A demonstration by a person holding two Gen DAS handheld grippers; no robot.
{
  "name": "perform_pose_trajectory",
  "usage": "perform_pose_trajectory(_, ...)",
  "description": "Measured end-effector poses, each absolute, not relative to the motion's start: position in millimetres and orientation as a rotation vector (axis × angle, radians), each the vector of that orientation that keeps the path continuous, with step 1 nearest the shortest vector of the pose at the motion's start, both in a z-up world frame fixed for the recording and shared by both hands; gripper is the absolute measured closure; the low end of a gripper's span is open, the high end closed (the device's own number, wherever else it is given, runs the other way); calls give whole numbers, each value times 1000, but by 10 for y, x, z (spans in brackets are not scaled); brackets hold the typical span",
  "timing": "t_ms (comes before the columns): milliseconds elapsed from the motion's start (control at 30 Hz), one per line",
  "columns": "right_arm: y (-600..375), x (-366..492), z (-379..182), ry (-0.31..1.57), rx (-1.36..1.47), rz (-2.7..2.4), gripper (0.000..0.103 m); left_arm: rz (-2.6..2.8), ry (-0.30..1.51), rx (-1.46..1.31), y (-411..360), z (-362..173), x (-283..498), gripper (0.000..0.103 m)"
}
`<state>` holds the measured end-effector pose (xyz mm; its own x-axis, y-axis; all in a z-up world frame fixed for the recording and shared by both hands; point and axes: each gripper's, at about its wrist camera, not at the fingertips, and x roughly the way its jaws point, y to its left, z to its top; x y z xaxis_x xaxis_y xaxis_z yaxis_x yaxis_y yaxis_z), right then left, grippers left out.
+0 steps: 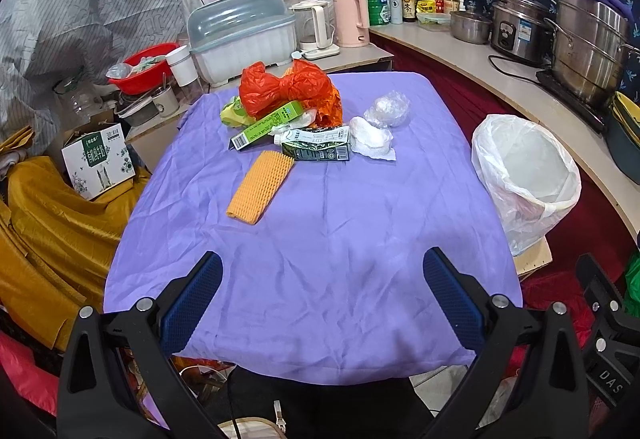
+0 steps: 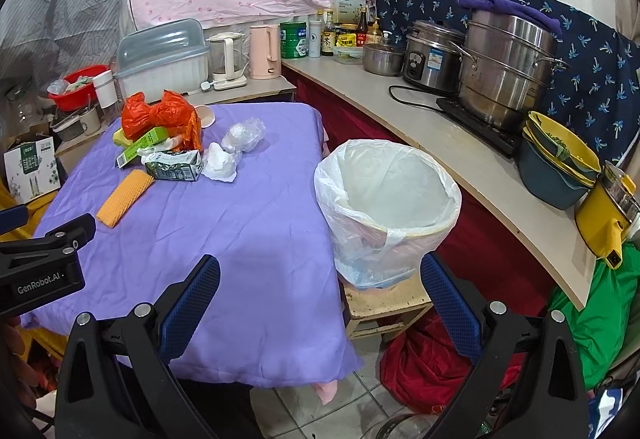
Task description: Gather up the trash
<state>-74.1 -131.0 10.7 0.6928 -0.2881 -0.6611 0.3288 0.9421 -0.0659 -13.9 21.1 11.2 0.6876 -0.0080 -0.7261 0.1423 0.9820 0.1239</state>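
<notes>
Trash lies piled at the far end of a table with a purple cloth: a red-orange plastic bag, a green box, a dark milk carton, an orange foam net sleeve, white crumpled paper and a clear plastic wad. A bin with a white bag liner stands on a stool right of the table; it also shows in the right wrist view. My left gripper is open and empty over the near table end. My right gripper is open and empty near the bin.
A counter along the right holds steel pots, a rice cooker, bowls and bottles. Behind the table stand a dish box, kettles and a red basin. Yellow cloth and a carton box lie left.
</notes>
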Motion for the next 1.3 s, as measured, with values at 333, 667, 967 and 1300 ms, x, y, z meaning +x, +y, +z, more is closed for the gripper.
perform_pose_trajectory(333, -1318, -736, 96, 729, 61, -344, 7, -84, 810, 176, 198, 109, -138, 7)
perform_pose_trajectory(667, -1341, -729, 75, 732, 68, -342, 7, -86, 810, 175, 195, 109, -135, 7)
perform_pose_trajectory(967, -1425, -515, 5, 732, 100, -338, 7, -100, 799, 154, 194, 23, 72, 7)
perform_pose_trajectory(1300, -1455, -28, -130, 727, 122, -337, 7, -48, 839, 109, 544, -167, 723, 7)
